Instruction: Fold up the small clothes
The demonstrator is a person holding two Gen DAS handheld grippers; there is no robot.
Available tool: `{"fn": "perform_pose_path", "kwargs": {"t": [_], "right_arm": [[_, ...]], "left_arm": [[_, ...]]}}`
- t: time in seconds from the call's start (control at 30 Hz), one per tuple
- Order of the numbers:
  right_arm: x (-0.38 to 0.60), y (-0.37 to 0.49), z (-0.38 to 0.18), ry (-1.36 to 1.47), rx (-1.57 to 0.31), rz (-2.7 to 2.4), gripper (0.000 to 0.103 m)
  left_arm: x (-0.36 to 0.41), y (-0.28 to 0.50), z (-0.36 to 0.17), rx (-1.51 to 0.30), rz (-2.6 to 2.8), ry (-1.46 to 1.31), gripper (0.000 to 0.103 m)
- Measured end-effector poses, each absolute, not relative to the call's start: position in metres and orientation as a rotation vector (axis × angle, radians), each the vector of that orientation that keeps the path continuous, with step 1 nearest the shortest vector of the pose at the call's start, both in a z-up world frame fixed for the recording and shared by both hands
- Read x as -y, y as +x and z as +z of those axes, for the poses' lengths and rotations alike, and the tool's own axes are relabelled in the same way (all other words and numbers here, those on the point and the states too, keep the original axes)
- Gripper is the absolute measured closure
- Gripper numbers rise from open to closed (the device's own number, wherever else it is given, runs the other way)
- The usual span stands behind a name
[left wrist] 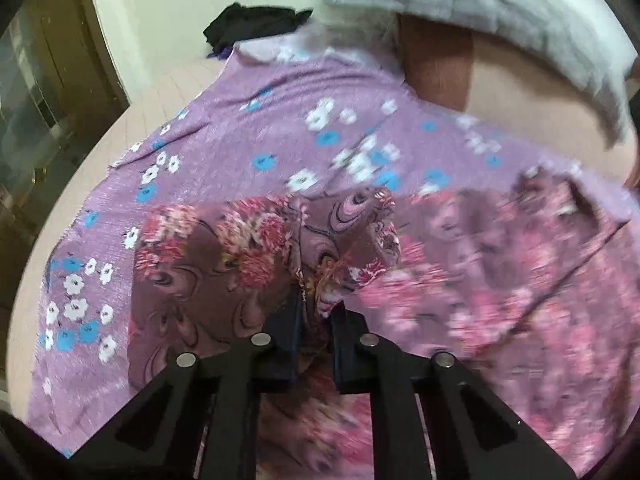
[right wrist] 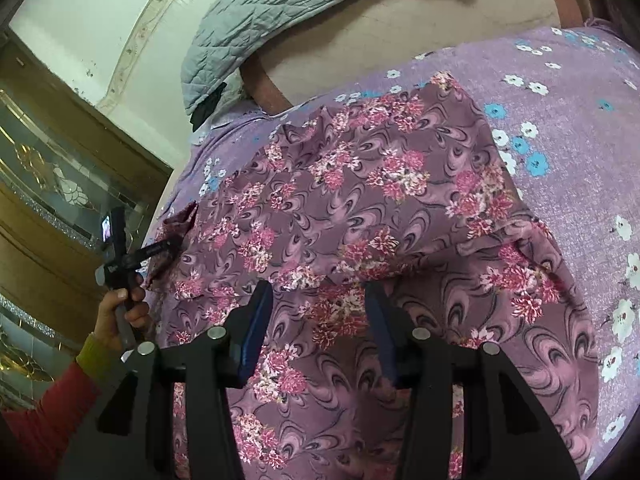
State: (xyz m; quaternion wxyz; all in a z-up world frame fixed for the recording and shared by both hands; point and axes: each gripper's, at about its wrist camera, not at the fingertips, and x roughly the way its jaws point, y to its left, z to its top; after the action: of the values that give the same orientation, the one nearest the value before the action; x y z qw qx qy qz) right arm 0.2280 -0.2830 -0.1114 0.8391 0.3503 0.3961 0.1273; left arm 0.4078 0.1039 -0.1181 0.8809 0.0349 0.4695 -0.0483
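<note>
Left wrist: garment [left wrist: 320, 240] between hand-held gripper [left wrist: 316, 312] fingers.

A bed [right wrist: 400, 52] stood against a pale wall [right wrist: 80, 20], spread with a lilac flowered sheet [right wrist: 568, 128]. A grey quilted blanket [right wrist: 288, 4] lay at its far end. Wooden glass-panelled doors [right wrist: 48, 152] stood beside it.

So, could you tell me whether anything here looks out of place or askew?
Nothing looks damaged or spilled. The floral garment lies rumpled on the purple sheet, one edge bunched in the left gripper. A black cloth lies crumpled at the far edge.
</note>
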Motion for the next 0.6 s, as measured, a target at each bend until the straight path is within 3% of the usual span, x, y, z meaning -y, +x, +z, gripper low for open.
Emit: {"fn": "perform_pose_path", "kwargs": {"t": [0.33, 0.6], "right_arm": [[0.3, 0.218, -0.103, 0.751, -0.784, 0.217, 0.055], [0.342, 0.204, -0.104, 0.828, -0.714, 0.093, 0.055]], "left_arm": [[-0.006, 0.33, -0.028, -0.83, -0.401, -0.048, 0.094], [0.119, 0.293, -0.04, -0.879, -0.604, -0.035, 0.094]]}}
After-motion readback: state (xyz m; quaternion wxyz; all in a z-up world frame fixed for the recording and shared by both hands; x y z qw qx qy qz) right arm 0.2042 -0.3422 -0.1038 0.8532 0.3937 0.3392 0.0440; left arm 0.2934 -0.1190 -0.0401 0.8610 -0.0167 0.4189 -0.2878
